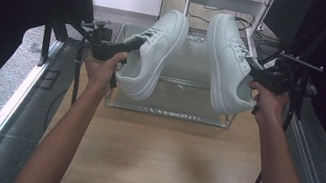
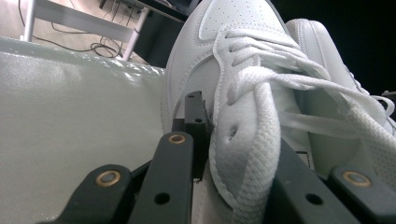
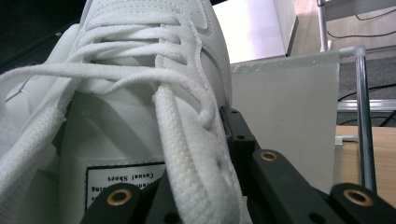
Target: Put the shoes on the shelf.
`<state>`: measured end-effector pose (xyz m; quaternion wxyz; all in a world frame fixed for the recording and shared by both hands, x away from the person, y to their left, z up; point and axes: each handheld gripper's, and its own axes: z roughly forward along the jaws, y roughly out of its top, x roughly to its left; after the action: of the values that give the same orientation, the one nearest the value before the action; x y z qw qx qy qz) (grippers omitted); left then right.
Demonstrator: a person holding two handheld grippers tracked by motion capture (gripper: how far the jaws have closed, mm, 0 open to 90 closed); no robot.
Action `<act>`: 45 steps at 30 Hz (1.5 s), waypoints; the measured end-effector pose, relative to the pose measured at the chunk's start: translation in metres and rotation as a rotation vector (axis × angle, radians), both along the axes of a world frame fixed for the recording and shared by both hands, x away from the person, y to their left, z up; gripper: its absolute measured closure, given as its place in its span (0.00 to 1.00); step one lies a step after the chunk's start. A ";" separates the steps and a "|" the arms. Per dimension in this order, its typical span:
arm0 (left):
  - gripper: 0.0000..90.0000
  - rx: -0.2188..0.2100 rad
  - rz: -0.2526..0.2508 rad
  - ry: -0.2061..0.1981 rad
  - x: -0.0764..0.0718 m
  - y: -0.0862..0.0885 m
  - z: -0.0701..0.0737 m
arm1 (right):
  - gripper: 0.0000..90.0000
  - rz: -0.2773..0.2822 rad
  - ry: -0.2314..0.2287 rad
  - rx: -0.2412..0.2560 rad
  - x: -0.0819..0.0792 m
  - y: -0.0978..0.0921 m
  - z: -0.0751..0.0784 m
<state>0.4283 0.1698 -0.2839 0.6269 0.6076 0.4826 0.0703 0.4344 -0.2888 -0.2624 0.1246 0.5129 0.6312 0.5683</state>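
The high view looks forward and down from above the person's side onto the wooden table (image 1: 166,148) and clear rack (image 1: 173,108). Each gripper view sits very close behind its jaws, facing along them. All three views share the rack and both white sneakers.

L shoe (image 1: 153,54) left of R shoe (image 1: 229,62), above rack (image 1: 170,113).

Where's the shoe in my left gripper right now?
In the high view the left shoe hangs at centre-left, toe up, clamped by the left gripper, above the clear rack, apart from the right shoe.
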 end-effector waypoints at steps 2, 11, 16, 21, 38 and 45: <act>0.92 0.003 0.005 0.002 0.002 0.000 0.000 | 0.95 -0.006 0.001 -0.003 0.002 0.001 0.000; 0.92 -0.004 0.032 0.005 0.011 -0.002 0.003 | 0.96 -0.024 0.013 -0.010 0.012 0.005 0.002; 0.92 -0.008 0.042 0.013 0.017 -0.005 0.005 | 0.96 -0.043 0.020 -0.019 0.018 0.007 0.003; 0.92 0.002 0.052 0.024 0.022 -0.009 0.006 | 0.96 -0.061 0.029 -0.016 0.025 0.009 0.001; 0.92 0.006 0.083 0.061 0.045 -0.023 0.009 | 0.95 -0.114 0.055 -0.039 0.050 0.020 0.008; 0.92 0.024 0.112 0.083 0.060 -0.029 0.011 | 0.96 -0.127 0.075 -0.077 0.063 0.031 0.010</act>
<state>0.4879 0.1406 -0.2724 0.5941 0.5895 0.5405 0.0860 0.4973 -0.2579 -0.2522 0.1562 0.5677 0.6231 0.5149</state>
